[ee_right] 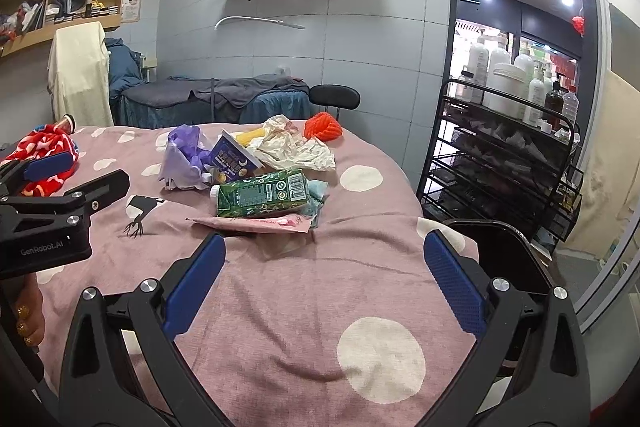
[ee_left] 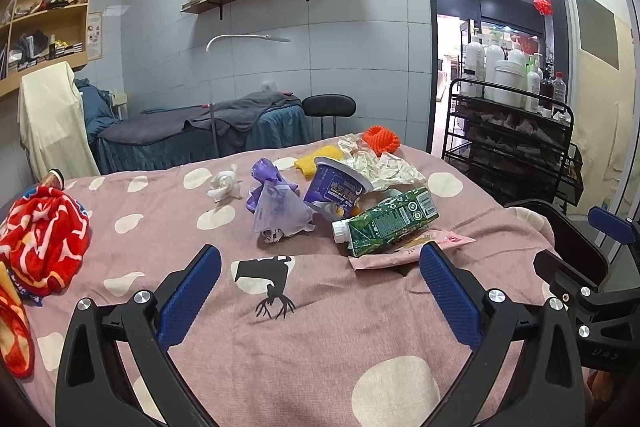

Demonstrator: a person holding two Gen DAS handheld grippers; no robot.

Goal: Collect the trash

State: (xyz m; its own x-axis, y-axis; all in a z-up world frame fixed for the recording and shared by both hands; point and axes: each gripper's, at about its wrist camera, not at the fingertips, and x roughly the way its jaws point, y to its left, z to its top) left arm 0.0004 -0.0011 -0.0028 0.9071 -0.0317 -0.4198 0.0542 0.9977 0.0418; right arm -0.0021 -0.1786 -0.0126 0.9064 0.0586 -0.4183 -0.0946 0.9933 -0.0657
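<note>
Trash lies in a heap on a pink dotted bedspread [ee_left: 320, 327] [ee_right: 304, 287]. A green carton [ee_left: 386, 221] [ee_right: 262, 193] lies on its side over a pink wrapper [ee_left: 400, 253] [ee_right: 256, 223]. Behind it are a purple cup [ee_left: 336, 189] [ee_right: 234, 159], a purple plastic bag [ee_left: 276, 203] [ee_right: 186, 157], crumpled paper [ee_left: 380, 163] [ee_right: 292, 145], a white tissue wad [ee_left: 224, 185], a yellow piece [ee_left: 316, 155] and an orange net [ee_left: 380, 139] [ee_right: 324, 127]. My left gripper [ee_left: 320, 263] and my right gripper [ee_right: 324, 251] hover open, short of the heap, holding nothing.
A red patterned cloth [ee_left: 44, 239] [ee_right: 48, 155] lies at the bed's left side. A black bin [ee_right: 508, 255] [ee_left: 560, 227] stands off the bed's right edge. Behind it is a black wire cart [ee_left: 512, 143] [ee_right: 500, 155] of bottles. A massage bed [ee_left: 200, 131] is further back.
</note>
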